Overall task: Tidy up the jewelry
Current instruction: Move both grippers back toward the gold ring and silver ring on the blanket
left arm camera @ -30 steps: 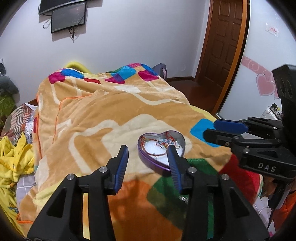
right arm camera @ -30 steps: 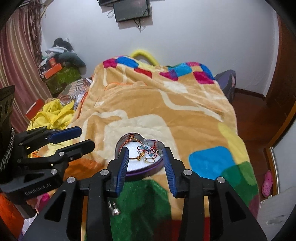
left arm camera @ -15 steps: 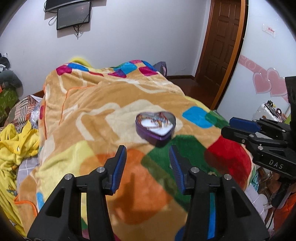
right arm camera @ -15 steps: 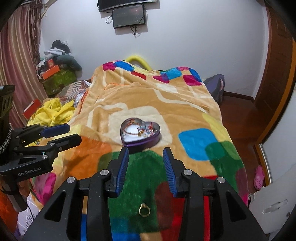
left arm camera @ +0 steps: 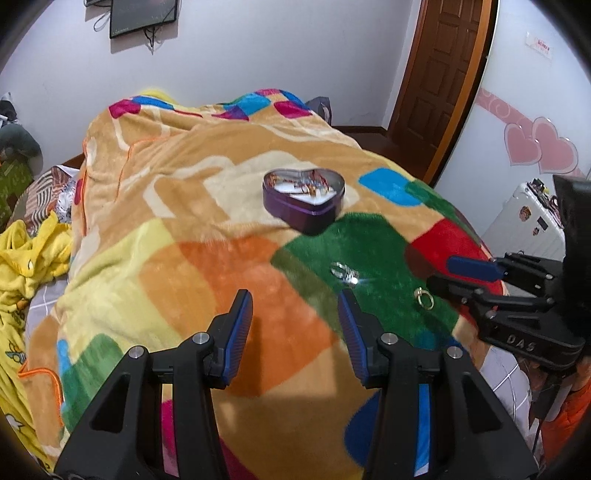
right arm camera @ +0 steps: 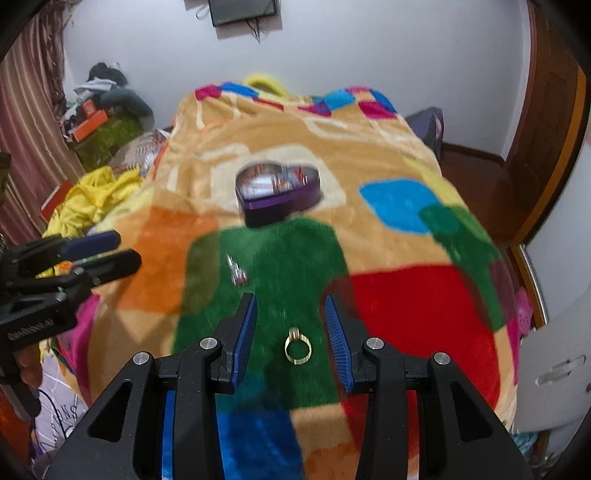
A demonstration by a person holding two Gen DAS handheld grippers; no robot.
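A purple heart-shaped tin [left arm camera: 303,199] holding several pieces of jewelry sits open on the colourful blanket [left arm camera: 184,221]; it also shows in the right wrist view [right arm camera: 279,194]. A silver ring [left arm camera: 344,274] and a gold ring [left arm camera: 424,297] lie on the green patch in front of the tin. In the right wrist view the gold ring [right arm camera: 297,348] lies between my open fingers and the silver ring [right arm camera: 238,274] is further left. My left gripper [left arm camera: 295,314] is open and empty above the orange patch. My right gripper [right arm camera: 290,317] is open and empty over the gold ring.
The blanket covers a bed [right arm camera: 406,295] that drops off at the near and right edges. Yellow clothes [left arm camera: 26,251] lie at the left. A wooden door [left arm camera: 439,74] and a white case [left arm camera: 524,218] stand at the right. A screen [left arm camera: 142,16] hangs on the far wall.
Both grippers have pulled back from the tin toward the near end of the bed. The two rings on the green patch have come into view. Both grippers stay open.
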